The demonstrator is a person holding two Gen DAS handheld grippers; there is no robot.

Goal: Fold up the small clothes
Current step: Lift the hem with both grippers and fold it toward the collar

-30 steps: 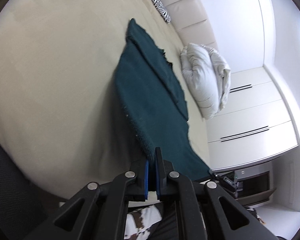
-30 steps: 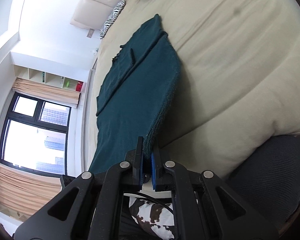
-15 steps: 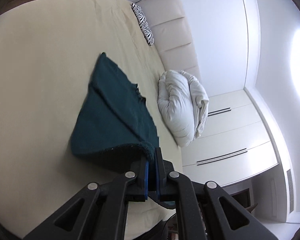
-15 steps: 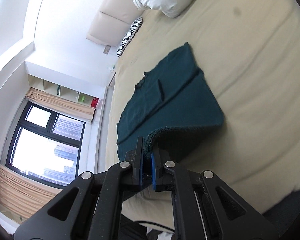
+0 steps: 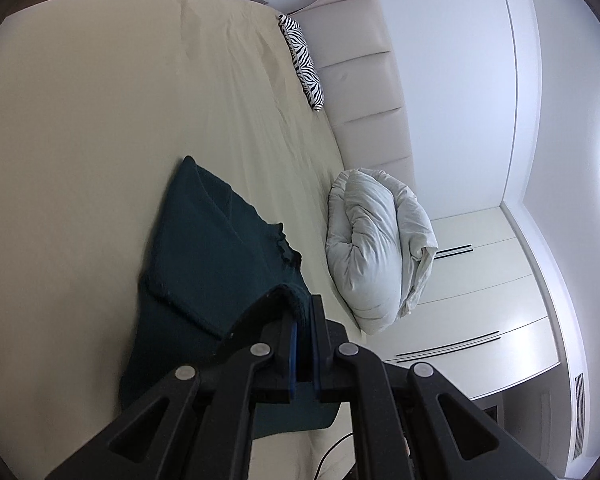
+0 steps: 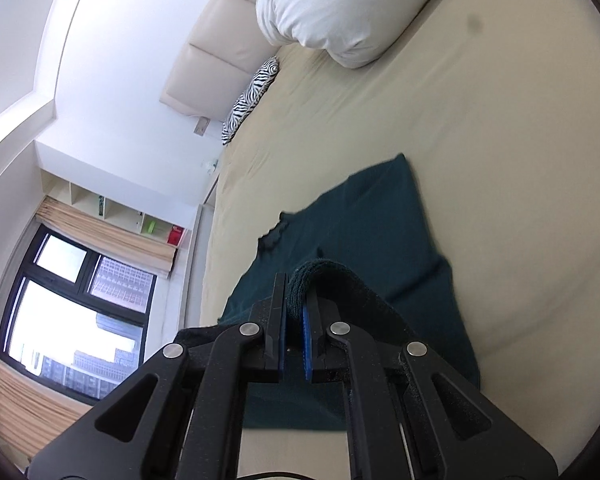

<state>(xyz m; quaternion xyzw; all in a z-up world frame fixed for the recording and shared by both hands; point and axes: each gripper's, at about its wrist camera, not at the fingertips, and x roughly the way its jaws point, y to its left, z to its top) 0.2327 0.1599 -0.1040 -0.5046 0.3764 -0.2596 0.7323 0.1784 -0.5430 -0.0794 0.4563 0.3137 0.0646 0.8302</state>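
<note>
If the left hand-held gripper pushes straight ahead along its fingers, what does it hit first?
Likely the dark green garment that the left hand-held gripper is clamped on: its flat far part lies just ahead on the bed. Depth is unclear.

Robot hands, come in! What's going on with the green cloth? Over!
Left gripper and right gripper both shut on the green cloth's hem. Hem lifted over the rest on the bed. Nothing in the way.

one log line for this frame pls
left gripper: shut on teal garment | right gripper: shut on teal garment | hem lifted over bed
</note>
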